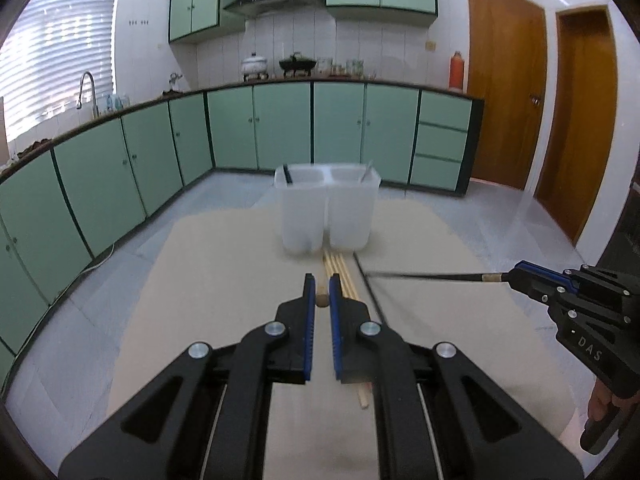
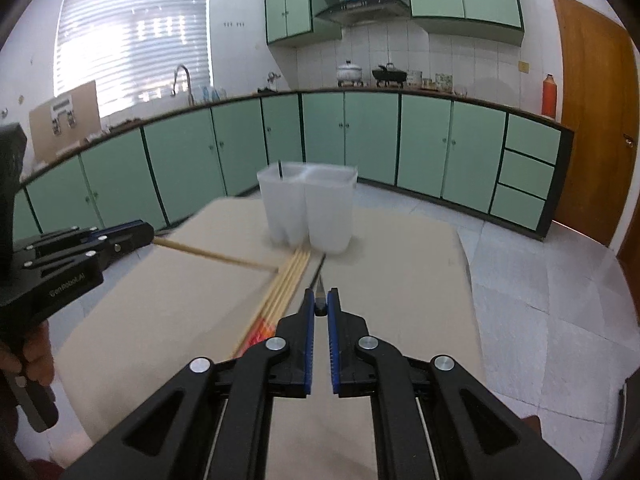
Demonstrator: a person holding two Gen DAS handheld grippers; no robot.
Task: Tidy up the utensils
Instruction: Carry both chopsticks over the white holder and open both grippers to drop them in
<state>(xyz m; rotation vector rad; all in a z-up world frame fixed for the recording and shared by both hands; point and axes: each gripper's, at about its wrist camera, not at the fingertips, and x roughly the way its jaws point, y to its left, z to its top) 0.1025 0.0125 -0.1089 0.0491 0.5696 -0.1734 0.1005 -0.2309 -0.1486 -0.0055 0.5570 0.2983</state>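
Note:
My left gripper [image 1: 321, 289] is shut on the butt end of a wooden chopstick [image 1: 321, 301]; in the right wrist view that chopstick [image 2: 212, 256] juts out sideways from the left gripper [image 2: 149, 233] above the table. My right gripper [image 2: 320, 298] is shut on a black chopstick [image 2: 320, 304], which in the left wrist view [image 1: 420, 276] sticks out leftwards from the right gripper [image 1: 513, 276]. Several wooden chopsticks [image 1: 340, 276] and a black chopstick [image 1: 370, 290] lie on the table. Behind them stands a translucent two-compartment holder [image 1: 326, 212] [image 2: 308, 212]: a black stick leans in its left compartment, a silvery utensil in its right.
The beige table top [image 1: 224, 260] ends just behind the holder, with grey tiled floor beyond and to both sides. Green kitchen cabinets [image 1: 280, 128] run along the back and left. Wooden doors [image 1: 508, 92] stand at the right. A hand grips each gripper's handle.

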